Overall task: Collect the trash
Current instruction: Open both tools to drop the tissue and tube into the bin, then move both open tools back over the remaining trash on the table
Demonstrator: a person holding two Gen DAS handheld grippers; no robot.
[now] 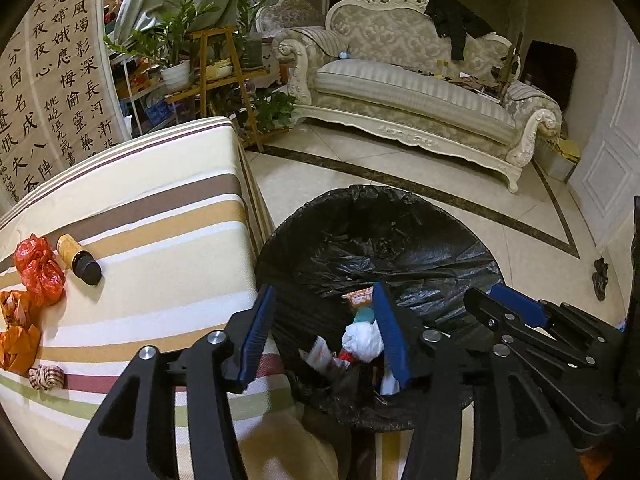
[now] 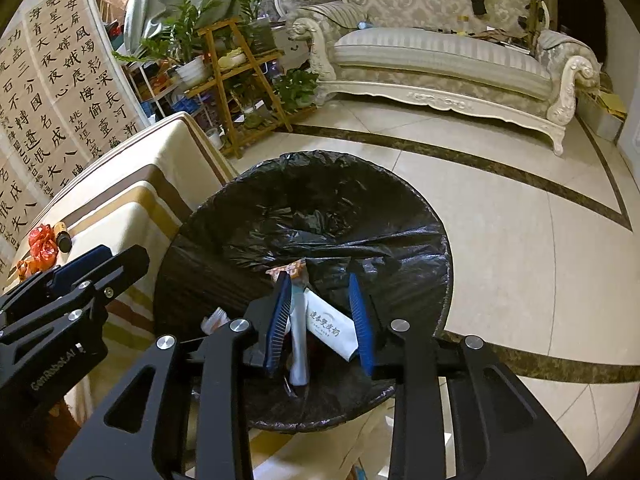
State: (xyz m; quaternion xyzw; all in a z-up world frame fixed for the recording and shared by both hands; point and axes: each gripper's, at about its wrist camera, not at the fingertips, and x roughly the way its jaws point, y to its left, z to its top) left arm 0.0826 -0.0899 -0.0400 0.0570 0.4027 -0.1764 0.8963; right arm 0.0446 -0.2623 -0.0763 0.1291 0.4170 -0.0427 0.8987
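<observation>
While both grippers hang over the bin (image 2: 248,216), lined with crinkled black film, the left gripper (image 1: 324,332) and right gripper (image 2: 322,316) stand part open, pads gripping nothing. Inside the bin: a crumpled white wad (image 1: 362,340), a flat white packet (image 2: 332,330). Beside the bin, on the striped cloth (image 1: 160,240): a red bag (image 1: 38,270), a cylindrical bottle (image 1: 78,258).

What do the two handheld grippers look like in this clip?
Both are matte black. The left gripper and right gripper have angular linkage arms with cut-outs, round silver pivot bolts and ribbed blue finger pads. Small white lettering marks the left one's side. No cables or sleeves show.
</observation>
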